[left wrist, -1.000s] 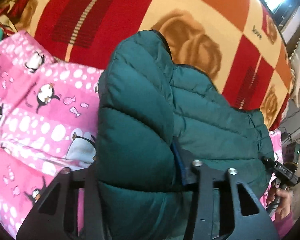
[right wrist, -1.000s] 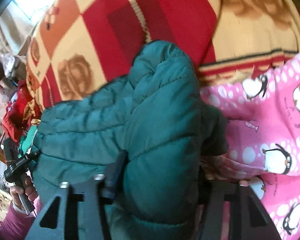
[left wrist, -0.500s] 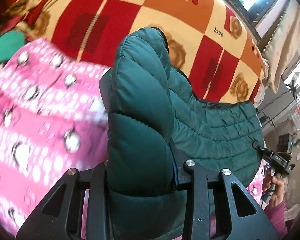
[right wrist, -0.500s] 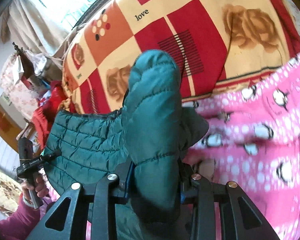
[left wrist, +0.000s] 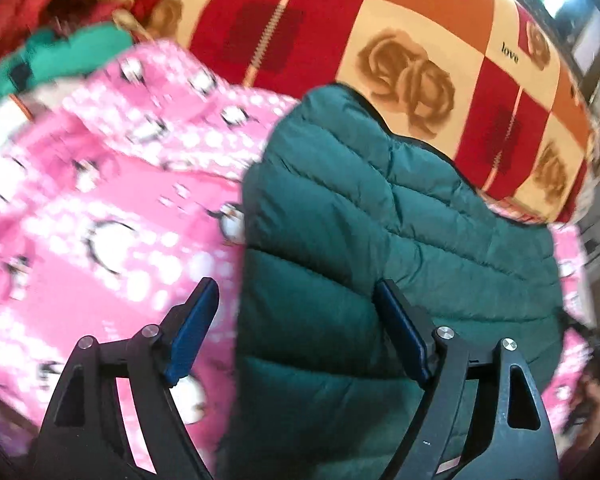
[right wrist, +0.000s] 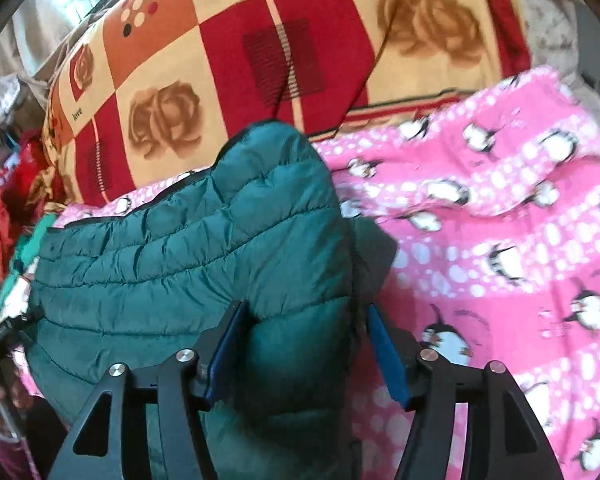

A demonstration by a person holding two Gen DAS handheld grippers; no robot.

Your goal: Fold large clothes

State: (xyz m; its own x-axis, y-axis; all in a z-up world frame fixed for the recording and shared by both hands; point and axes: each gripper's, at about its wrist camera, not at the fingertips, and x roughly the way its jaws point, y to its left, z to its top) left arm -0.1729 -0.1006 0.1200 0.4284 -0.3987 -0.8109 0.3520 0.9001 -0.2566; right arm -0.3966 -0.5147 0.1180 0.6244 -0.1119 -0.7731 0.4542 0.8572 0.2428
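A dark green quilted puffer jacket lies on a pink penguin-print blanket. It also shows in the right wrist view. My left gripper is open, its blue pads spread wide over the jacket's near left edge. My right gripper is open too, and the jacket's near right end bulges between its pads, with the jaws apart. The jacket rests on the blanket.
A red, orange and cream rose-check blanket covers the bed behind; it also shows in the right wrist view. A bright green cloth and red clothes lie at the far left. The pink blanket spreads to the right.
Both grippers were shut on raised folds of the jacket. Now both have opened and the jacket has dropped flat onto the pink blanket.
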